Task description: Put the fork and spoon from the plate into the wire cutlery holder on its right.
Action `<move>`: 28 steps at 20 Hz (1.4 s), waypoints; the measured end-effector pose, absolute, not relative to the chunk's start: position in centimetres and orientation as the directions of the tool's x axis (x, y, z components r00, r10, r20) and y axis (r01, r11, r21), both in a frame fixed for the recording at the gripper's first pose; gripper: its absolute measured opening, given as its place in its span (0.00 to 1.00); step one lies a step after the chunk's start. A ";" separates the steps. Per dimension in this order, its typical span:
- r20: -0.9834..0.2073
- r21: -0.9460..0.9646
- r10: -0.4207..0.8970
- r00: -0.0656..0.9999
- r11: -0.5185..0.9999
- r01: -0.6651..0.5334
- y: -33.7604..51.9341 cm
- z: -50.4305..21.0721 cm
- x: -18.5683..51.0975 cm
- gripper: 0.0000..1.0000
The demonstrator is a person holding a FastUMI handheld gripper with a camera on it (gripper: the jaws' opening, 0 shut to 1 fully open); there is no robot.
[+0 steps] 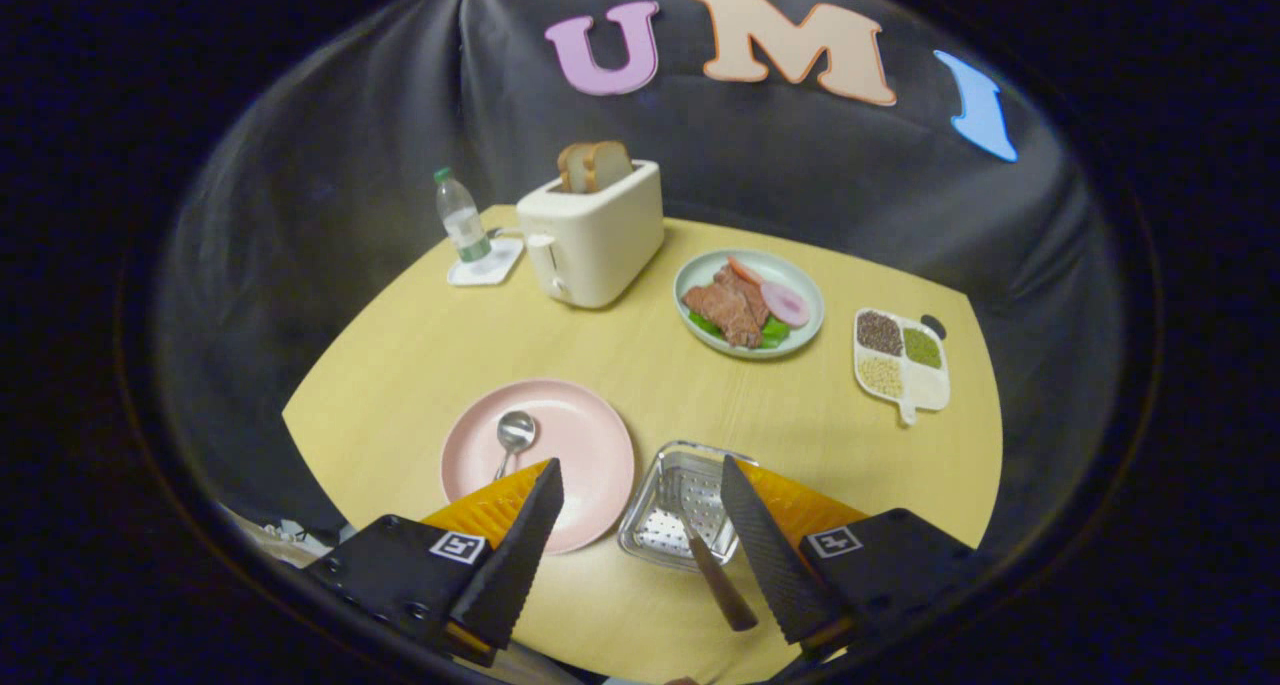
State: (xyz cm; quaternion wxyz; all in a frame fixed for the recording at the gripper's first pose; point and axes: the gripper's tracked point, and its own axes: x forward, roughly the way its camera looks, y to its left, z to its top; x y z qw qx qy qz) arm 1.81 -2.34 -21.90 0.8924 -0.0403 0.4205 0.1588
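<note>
From left: the spoon (512, 437) lies on the pink plate (590, 435), bowl away from me, handle running under my left finger (520, 545). I judge it light, stiff, slippery metal; best pinched across the handle. The tool (640, 485) stands wide, holding nothing. On the right, the wire holder (672, 505) sits on the surface (600, 355) with a brown-handled utensil (718, 580), presumably the fork, already in it; its head is hard to make out.
</note>
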 end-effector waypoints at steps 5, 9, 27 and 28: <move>-0.656 0.090 0.270 0.705 0.955 -0.282 1.3 -21.0 0.8 1.00; -0.606 0.080 0.267 0.749 0.958 -0.276 3.6 -22.1 -0.5 1.00; -0.727 -0.028 0.236 0.644 0.928 -0.372 9.4 -34.2 -5.1 1.00; -0.738 -0.035 0.231 0.634 0.925 -0.378 9.4 -34.6 -5.2 0.94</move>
